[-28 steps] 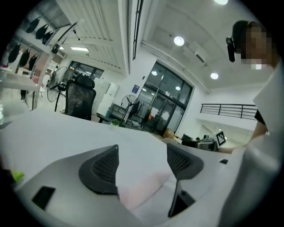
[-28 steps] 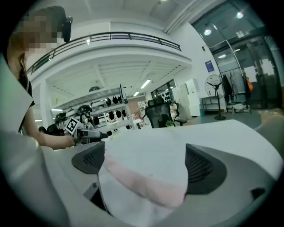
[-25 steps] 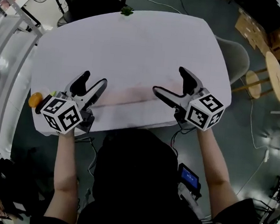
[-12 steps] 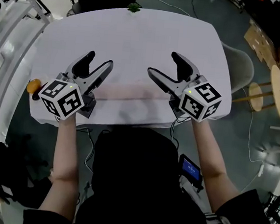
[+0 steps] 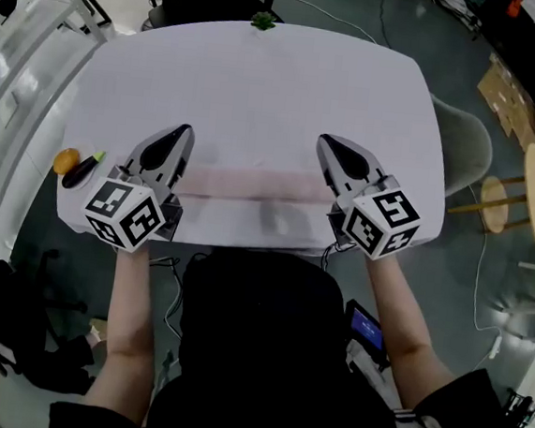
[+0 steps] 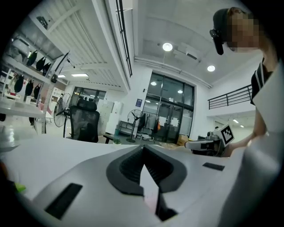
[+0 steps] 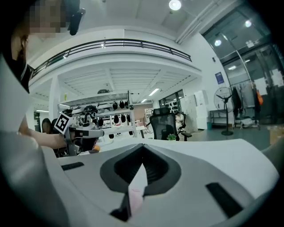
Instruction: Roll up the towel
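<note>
Now | left gripper [image 5: 176,138]: jaws clenched on the left end of the towel [image 5: 251,184] | right gripper [image 5: 330,149]: jaws clenched on its right end | towel: pale pink strip lying crosswise on the near part of the white table [image 5: 261,85], spanning between both grippers
</note>
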Tool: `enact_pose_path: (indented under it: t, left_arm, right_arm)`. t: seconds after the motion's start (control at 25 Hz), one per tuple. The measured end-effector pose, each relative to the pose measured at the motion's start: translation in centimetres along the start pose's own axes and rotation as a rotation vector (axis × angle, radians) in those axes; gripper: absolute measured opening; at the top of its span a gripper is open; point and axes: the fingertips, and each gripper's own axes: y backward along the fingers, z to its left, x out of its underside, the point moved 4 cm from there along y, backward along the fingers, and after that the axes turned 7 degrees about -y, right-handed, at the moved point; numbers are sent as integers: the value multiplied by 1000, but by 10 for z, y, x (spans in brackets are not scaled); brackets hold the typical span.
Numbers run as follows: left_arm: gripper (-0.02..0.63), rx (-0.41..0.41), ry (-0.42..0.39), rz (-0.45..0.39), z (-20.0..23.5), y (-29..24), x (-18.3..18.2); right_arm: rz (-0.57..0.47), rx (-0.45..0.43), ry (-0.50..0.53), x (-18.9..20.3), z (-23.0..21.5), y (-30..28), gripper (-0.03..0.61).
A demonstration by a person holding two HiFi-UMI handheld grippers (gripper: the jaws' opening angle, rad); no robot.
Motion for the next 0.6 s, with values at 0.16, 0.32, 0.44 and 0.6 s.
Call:
enact_pose_path:
  t: [0.16,0.32,0.44,0.6]
  left_arm:
    - [12,-22,-47,16,-6,0,4]
    - [12,-55,-76,35,-3,-1,6]
    - [12,-82,-62,23,-1,-1,4]
    - [12,-101,-52,33,-1,-1,8]
  right_arm:
    - [-7,1,-1,6,-9,11,8]
    - [-8,21,14,9,-19,16,8]
    - [-14,62,14,7,-27,18,8]
    - [-1,69,28,7,-29,18,8]
